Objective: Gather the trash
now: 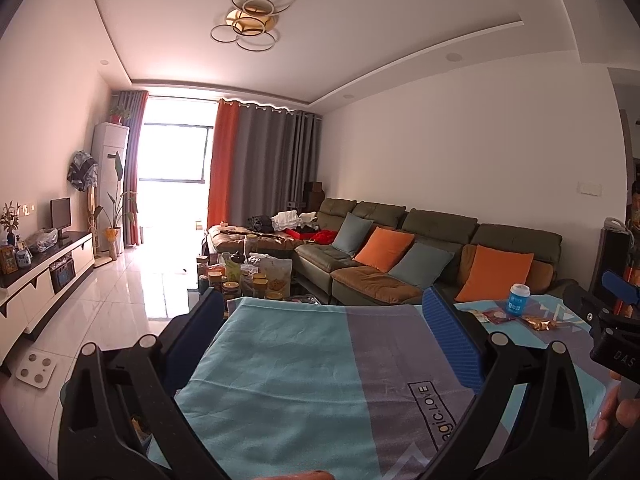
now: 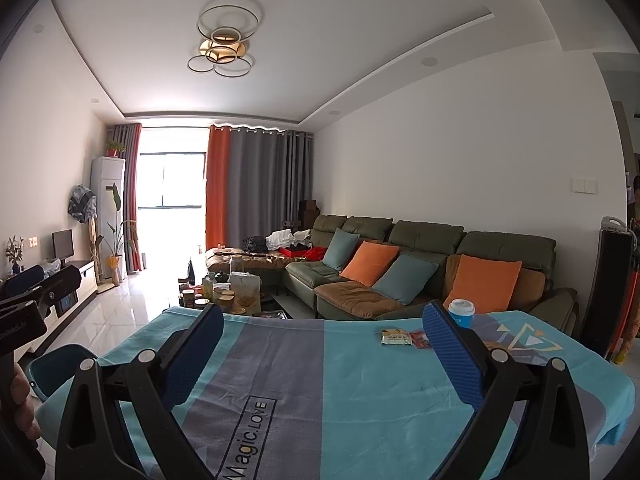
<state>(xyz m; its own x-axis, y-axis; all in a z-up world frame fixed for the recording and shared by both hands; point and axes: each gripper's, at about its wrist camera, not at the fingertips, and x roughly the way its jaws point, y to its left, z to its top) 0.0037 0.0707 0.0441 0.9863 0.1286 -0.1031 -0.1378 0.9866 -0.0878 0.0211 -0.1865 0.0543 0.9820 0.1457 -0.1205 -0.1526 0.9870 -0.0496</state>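
A table under a teal and grey cloth (image 1: 288,360) (image 2: 360,392) fills the foreground. My left gripper (image 1: 326,314) hovers open over its left part with nothing between the fingers. My right gripper (image 2: 324,332) is open too, above the middle of the cloth. Near the far right edge stands a blue and white paper cup (image 1: 519,299) (image 2: 461,312). In front of it lie a pale yellow snack packet (image 2: 396,337), a red wrapper (image 1: 498,316) (image 2: 420,339) and a crumpled gold wrapper (image 1: 540,323), which is mostly hidden behind the finger in the right wrist view.
A teal bin (image 2: 56,372) stands on the floor at the table's left side. Beyond the table are a low coffee table crowded with jars (image 1: 236,280), a green sofa with cushions (image 1: 400,252) and a TV cabinet (image 1: 44,280). A white scale (image 1: 36,368) lies on the floor.
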